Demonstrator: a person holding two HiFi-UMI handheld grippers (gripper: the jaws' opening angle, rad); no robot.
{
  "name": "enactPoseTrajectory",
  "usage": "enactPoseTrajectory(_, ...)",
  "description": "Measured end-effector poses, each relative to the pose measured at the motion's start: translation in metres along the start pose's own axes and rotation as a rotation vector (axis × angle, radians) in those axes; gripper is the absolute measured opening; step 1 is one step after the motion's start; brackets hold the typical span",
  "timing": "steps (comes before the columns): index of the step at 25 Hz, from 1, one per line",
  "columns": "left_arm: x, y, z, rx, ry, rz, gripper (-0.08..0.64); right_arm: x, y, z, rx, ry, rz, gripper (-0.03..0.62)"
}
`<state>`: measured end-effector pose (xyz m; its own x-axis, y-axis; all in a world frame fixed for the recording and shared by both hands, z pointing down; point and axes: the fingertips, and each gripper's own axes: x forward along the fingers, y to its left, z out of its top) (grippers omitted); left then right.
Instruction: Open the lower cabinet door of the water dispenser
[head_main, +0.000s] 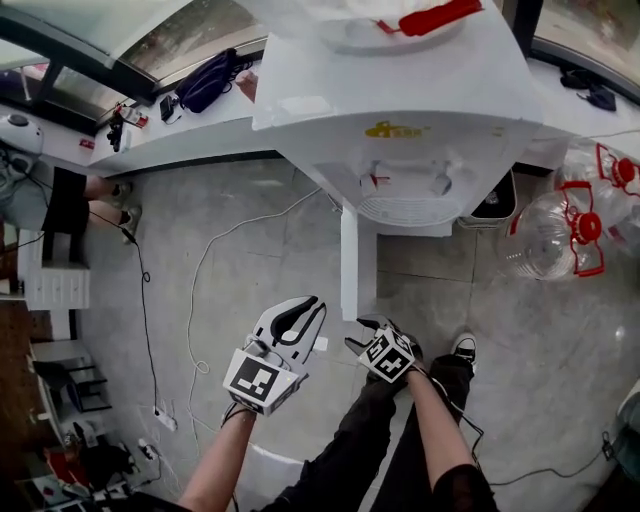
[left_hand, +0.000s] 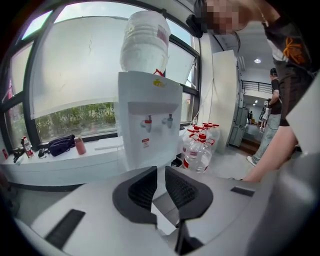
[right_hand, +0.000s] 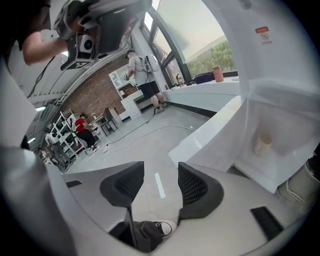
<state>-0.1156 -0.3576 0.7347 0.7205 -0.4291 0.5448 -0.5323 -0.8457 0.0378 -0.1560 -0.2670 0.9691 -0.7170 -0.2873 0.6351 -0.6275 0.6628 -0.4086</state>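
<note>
The white water dispenser (head_main: 400, 120) stands ahead of me with a big bottle on top (left_hand: 145, 42). Its lower cabinet door (head_main: 349, 265) is swung out and shows edge-on in the head view. In the right gripper view the door (right_hand: 210, 132) slants away from the open cabinet, where a pale cup (right_hand: 262, 145) stands inside. My right gripper (head_main: 365, 328) hangs just below the door's free edge, open with nothing between its pads (right_hand: 161, 172). My left gripper (head_main: 312, 305) is to its left, jaws nearly together with a thin slit and nothing held (left_hand: 161, 172).
Several large water bottles (head_main: 550, 235) with red handles stand right of the dispenser. A white ledge (head_main: 190, 130) with a dark bag (head_main: 205, 80) runs to the left. A cable (head_main: 200, 290) trails over the tiled floor. My shoe (head_main: 463, 347) is beside the right gripper. People stand far off (left_hand: 272, 120).
</note>
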Motion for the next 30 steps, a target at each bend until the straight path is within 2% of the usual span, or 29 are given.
enactPoseTrajectory(6,-0.024,0.02,0.008,-0.008,0.002,0.019,0.051,-0.019,-0.005,0.013,0.06,0.013,-0.057,0.224)
enactPoseTrajectory(9,-0.038,0.02,0.019,-0.014,0.002,0.01,0.049,-0.047,-0.008,0.031,0.094,-0.025,-0.109,0.219)
enactPoseTrajectory(15,-0.069,0.01,0.061,-0.022,-0.018,-0.029,0.051,-0.143,-0.005,0.109,0.175,-0.179,-0.235,0.181)
enactPoseTrajectory(19,-0.09,-0.001,0.092,-0.008,-0.024,-0.065,0.051,-0.211,0.008,0.161,0.177,-0.266,-0.312,0.149)
enactPoseTrajectory(22,-0.11,-0.011,0.116,-0.006,-0.035,-0.075,0.051,-0.261,0.025,0.19,0.192,-0.318,-0.364,0.118)
enactPoseTrajectory(25,-0.13,-0.021,0.141,-0.012,-0.055,-0.079,0.051,-0.311,0.046,0.215,0.227,-0.379,-0.399,0.109)
enactPoseTrajectory(30,-0.17,-0.041,0.178,-0.039,-0.102,-0.097,0.051,-0.386,0.086,0.256,0.219,-0.461,-0.477,0.106)
